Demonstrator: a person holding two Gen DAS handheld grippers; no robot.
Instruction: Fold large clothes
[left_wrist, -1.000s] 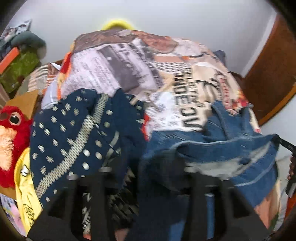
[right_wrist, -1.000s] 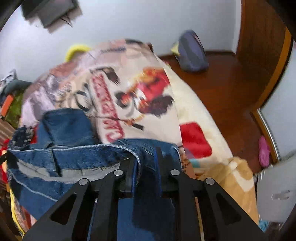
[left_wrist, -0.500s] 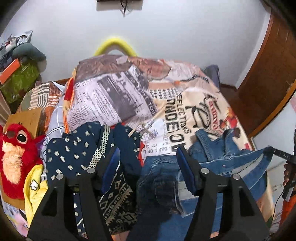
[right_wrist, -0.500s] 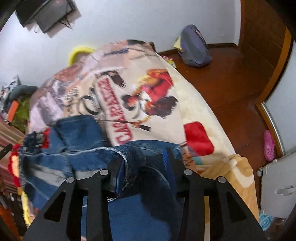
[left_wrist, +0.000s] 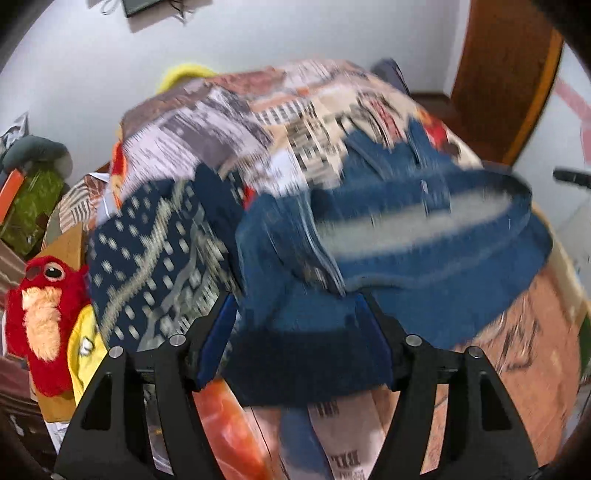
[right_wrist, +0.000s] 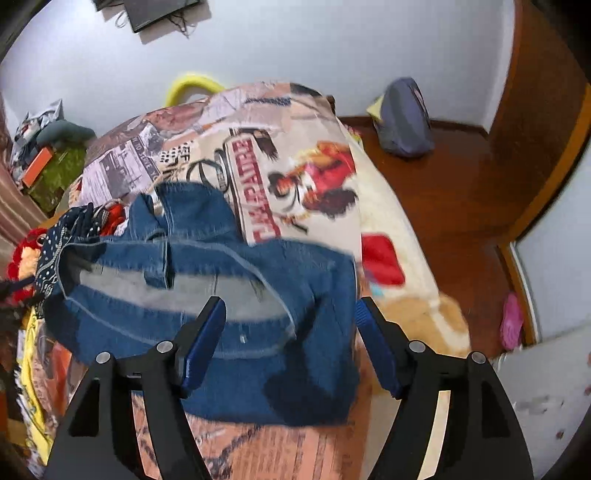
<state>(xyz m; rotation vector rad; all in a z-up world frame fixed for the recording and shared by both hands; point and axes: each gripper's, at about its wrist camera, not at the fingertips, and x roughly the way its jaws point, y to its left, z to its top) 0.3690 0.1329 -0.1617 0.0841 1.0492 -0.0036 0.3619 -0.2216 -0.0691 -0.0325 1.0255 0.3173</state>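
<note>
A pair of blue jeans (left_wrist: 406, 236) lies bunched on the bed, waistband open and its pale lining showing. My left gripper (left_wrist: 295, 328) hangs over the jeans' left end. Its jaws are opening, and a dark denim fold lies between the fingers without a visible pinch. In the right wrist view the jeans (right_wrist: 221, 295) spread under my right gripper (right_wrist: 288, 325). Its jaws are opening wide, and both blue pads stand clear of the cloth. The left wrist view is blurred by motion.
A navy dotted garment (left_wrist: 147, 240) lies left of the jeans on the printed bed cover (right_wrist: 295, 155). A red plush toy (left_wrist: 40, 306) and yellow cloth (left_wrist: 85, 350) sit at the bed's left. A backpack (right_wrist: 402, 118) and pink slipper (right_wrist: 511, 321) lie on the wooden floor (right_wrist: 461, 192).
My right gripper let go of the jeans' edge, opened wide and rose. The left gripper shifted over the jeans, whose fold now sits between its fingers.
</note>
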